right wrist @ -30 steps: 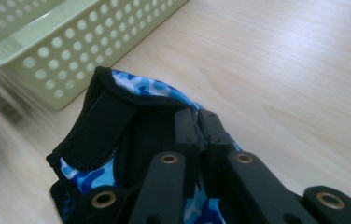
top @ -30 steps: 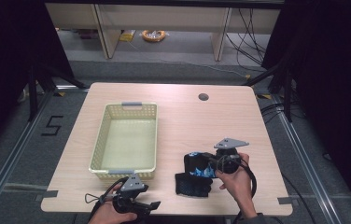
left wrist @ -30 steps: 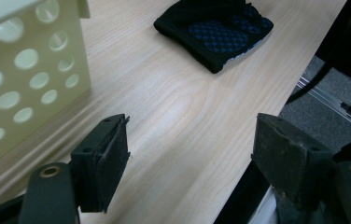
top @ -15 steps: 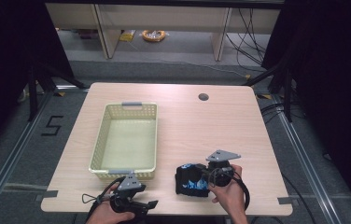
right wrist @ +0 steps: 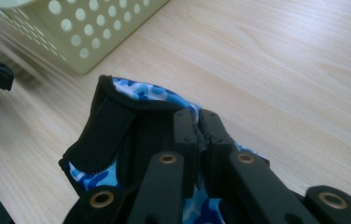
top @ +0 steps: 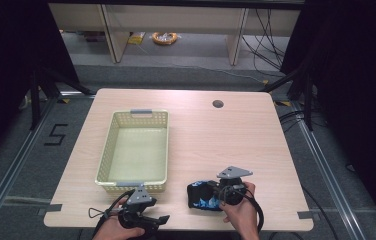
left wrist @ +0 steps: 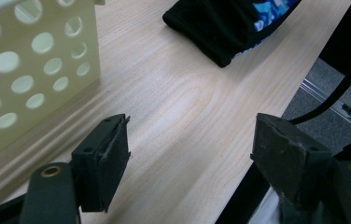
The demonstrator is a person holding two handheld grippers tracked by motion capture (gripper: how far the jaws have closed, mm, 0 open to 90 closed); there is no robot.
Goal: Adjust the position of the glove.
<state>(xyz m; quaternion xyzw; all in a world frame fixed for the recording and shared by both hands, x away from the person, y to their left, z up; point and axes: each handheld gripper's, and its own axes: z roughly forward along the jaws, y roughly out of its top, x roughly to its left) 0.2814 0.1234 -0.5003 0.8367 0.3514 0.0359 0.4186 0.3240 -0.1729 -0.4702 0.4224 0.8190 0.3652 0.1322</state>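
Near the table's [top: 256, 125] front edge, the high view showed the right gripper [top: 215, 194] clamped on a black-and-blue glove [top: 202, 196], just right of the cream basket's [top: 107, 150] front corner. From the left gripper view, the left gripper [left wrist: 190, 149] stood released over bare wood. By the right gripper view, cloth was pinched; lifting it toward the basket likely came next.
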